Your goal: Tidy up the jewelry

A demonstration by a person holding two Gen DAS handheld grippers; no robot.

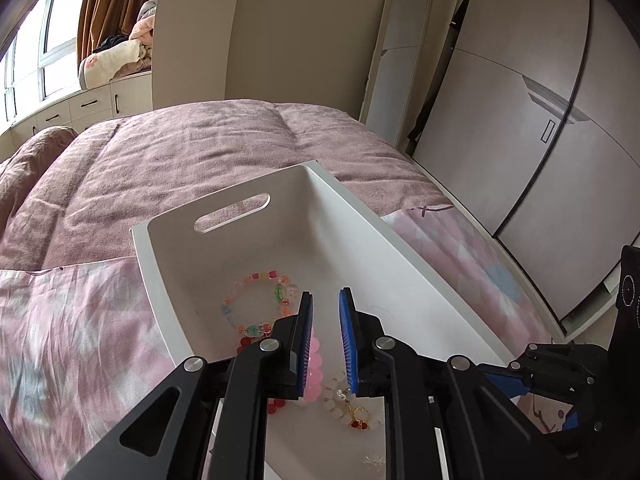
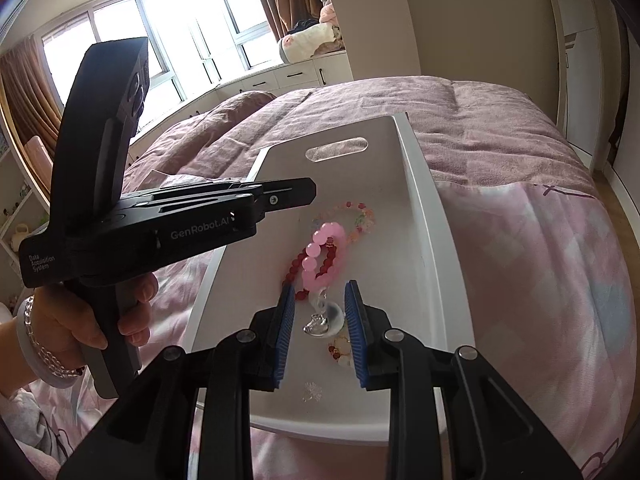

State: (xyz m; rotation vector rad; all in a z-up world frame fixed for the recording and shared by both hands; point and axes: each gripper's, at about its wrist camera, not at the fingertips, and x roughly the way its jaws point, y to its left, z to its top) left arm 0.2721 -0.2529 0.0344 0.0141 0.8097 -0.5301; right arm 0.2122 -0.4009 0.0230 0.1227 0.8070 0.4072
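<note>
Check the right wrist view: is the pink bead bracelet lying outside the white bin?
No, the pink bead bracelet lies on the floor of the white bin, overlapping a red bead bracelet.

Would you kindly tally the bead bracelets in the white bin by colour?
Pink bracelet: 1
Red bracelet: 1
Multicoloured bracelet: 1
White bracelet with gold charm: 1
Total: 4
The clear piece is too unclear to count.

Both hand-held grippers (image 1: 325, 344) (image 2: 320, 332) tilt downward, jaws parted.
</note>
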